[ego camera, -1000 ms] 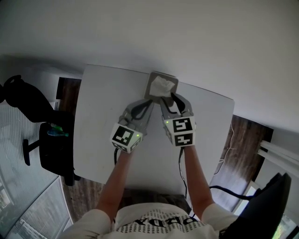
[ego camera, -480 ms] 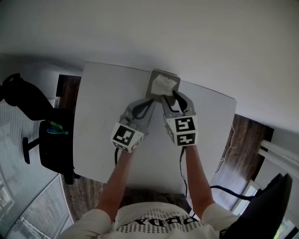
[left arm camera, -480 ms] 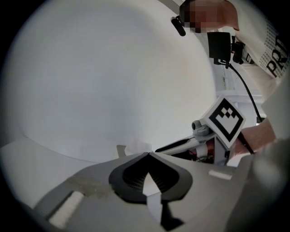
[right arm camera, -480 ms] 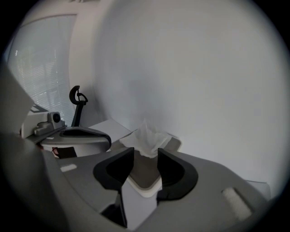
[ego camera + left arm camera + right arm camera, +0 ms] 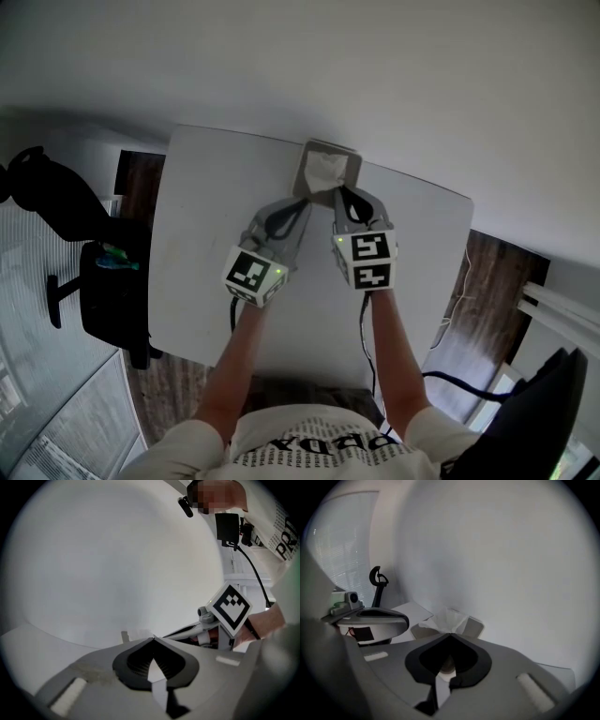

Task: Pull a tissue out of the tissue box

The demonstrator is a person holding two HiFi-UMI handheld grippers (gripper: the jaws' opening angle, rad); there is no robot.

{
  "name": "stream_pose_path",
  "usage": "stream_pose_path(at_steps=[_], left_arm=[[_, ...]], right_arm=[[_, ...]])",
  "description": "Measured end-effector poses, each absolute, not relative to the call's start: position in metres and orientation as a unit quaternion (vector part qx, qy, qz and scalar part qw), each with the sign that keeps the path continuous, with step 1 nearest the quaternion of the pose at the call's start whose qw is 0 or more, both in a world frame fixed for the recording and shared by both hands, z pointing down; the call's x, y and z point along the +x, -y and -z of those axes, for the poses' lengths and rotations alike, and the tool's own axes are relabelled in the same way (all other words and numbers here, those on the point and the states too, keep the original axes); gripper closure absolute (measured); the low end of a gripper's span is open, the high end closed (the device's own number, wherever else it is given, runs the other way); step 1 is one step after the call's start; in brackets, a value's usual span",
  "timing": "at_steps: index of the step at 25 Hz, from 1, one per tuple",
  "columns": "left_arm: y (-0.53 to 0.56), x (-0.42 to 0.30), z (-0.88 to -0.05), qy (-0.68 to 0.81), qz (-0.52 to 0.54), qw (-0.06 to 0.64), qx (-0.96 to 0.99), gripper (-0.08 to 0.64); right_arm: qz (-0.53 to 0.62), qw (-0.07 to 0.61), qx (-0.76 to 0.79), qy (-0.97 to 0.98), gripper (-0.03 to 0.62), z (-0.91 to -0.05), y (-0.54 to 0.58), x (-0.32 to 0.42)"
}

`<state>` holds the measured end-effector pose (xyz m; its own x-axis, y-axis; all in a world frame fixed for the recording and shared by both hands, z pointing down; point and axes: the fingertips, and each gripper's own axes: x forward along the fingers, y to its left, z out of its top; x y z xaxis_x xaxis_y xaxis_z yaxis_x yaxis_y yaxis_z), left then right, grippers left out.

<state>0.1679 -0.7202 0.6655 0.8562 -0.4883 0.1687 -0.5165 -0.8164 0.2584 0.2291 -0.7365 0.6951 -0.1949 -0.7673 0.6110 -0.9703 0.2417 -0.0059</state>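
Sitting at the far edge of the white table [image 5: 206,234], the tissue box [image 5: 304,161] is found right in front of both grippers. The tissue [image 5: 325,169] sticks up out of its top. The right gripper [image 5: 336,194] is the nearer one. Its jaws are pressed together, and in the right gripper view the tissue is drawn to a point at their tips, so it is judged to be pinched there. The left gripper [image 5: 298,204] is kept just beside the near left corner of the box, with its jaws together and nothing between them.

The tissue stands up from the box, so a pull up and back toward the person is judged to be needed.

A second ago the right jaws were spread wide beside the tissue, which was puffy. Now the jaws are shut and the tissue looks flatter. The left gripper has hardly been moved.
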Motion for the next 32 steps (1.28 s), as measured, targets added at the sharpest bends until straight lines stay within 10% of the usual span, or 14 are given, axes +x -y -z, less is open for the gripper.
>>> stream_pose_path(at_steps=[32], left_arm=[[0.636, 0.154, -0.49, 0.253, -0.009, 0.084, 0.964, 0.568]], right_arm=[[-0.133, 0.168, 0.589, 0.779, 0.583, -0.494, 0.644, 0.209]])
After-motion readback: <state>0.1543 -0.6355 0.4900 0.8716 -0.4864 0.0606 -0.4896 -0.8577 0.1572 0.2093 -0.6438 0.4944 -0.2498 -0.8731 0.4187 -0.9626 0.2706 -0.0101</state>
